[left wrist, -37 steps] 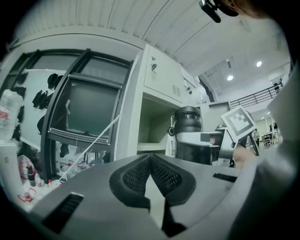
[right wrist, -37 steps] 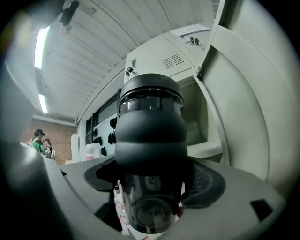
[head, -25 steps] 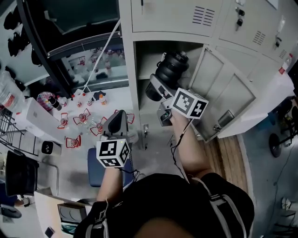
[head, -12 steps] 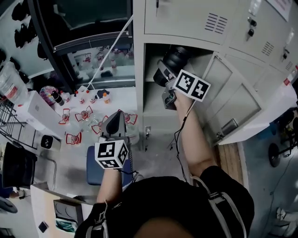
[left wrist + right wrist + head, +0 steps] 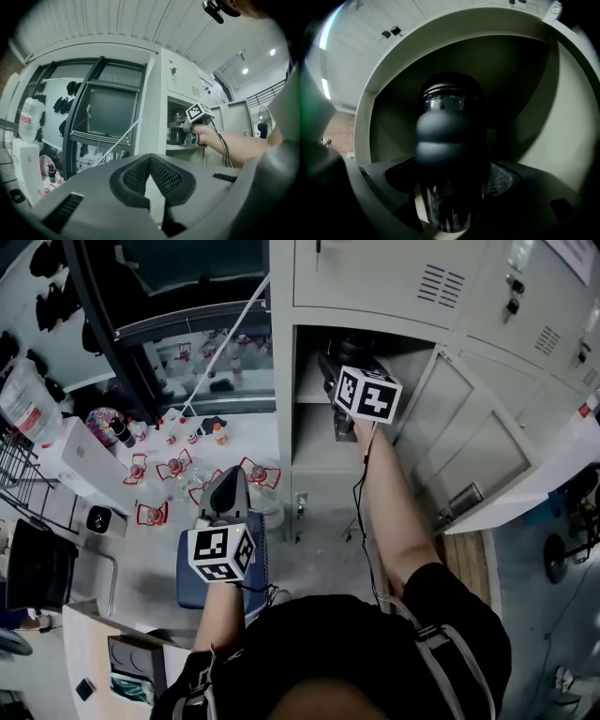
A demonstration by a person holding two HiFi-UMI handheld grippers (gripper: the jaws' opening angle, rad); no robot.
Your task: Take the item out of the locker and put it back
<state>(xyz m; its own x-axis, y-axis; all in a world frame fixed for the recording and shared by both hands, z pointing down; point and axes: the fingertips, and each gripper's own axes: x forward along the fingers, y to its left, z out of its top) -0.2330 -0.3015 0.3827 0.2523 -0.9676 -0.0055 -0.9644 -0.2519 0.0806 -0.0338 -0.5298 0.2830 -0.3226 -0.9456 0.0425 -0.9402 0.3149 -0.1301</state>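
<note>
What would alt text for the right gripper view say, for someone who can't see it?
The right gripper is clamped on a dark see-through bottle, which stands upright inside a pale locker compartment.

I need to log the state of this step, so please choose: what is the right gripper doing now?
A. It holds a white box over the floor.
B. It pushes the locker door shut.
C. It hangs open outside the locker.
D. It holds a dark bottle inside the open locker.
D: in the right gripper view, the right gripper has its jaws closed on a dark bottle, with the locker walls all around them.
</note>
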